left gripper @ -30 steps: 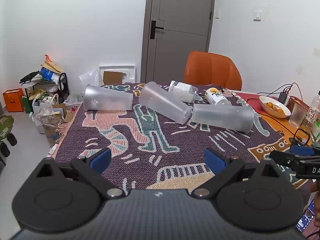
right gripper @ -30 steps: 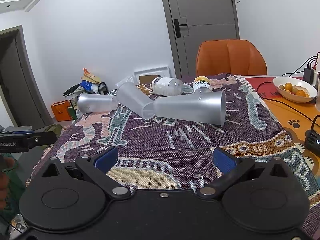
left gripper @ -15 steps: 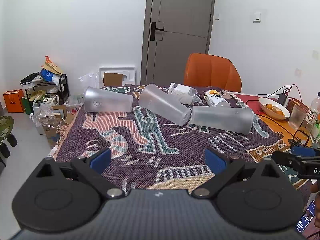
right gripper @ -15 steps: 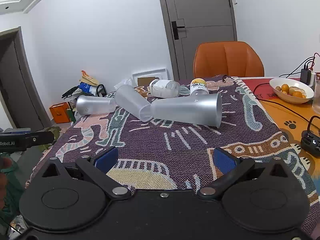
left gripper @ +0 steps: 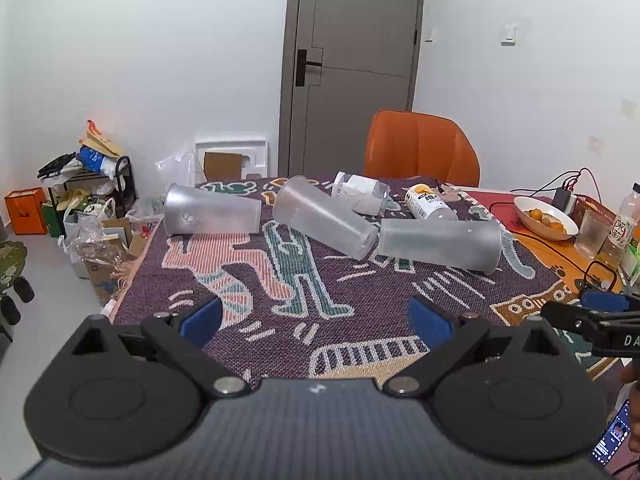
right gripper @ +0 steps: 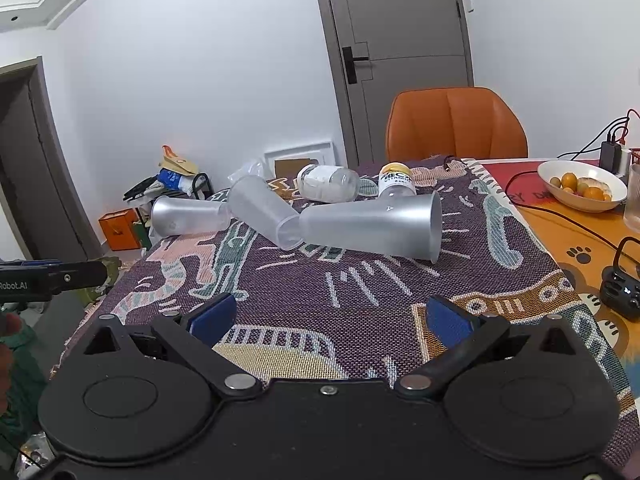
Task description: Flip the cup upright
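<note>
Three frosted plastic cups lie on their sides in a row across the far half of the patterned cloth [left gripper: 280, 280] that covers the desk [right gripper: 560, 232]. The left cup [left gripper: 212, 214] rests near the cloth's left edge. The middle cup [left gripper: 324, 222] lies at a slant, its narrow base just touching the base of the right cup [left gripper: 440, 240], whose wide mouth opens to the right. Behind them lie a clear jar [left gripper: 360, 192] and a yellow-capped bottle [left gripper: 428, 202], and an orange chair [left gripper: 420, 148] stands at the far edge. A fruit bowl [left gripper: 544, 222] and cables sit to the right, beyond the cloth.

The left claw [left gripper: 316, 318] and the right claw [right gripper: 328, 316] both hang over the near part of the cloth, blue pads spread wide apart, gripping nothing. A broad stretch of bare cloth lies between each claw and the cups.

Compared with a second ago, the cups sit a little lower and smaller in both views, and more of the door shows; the cups themselves have not shifted on the cloth.
</note>
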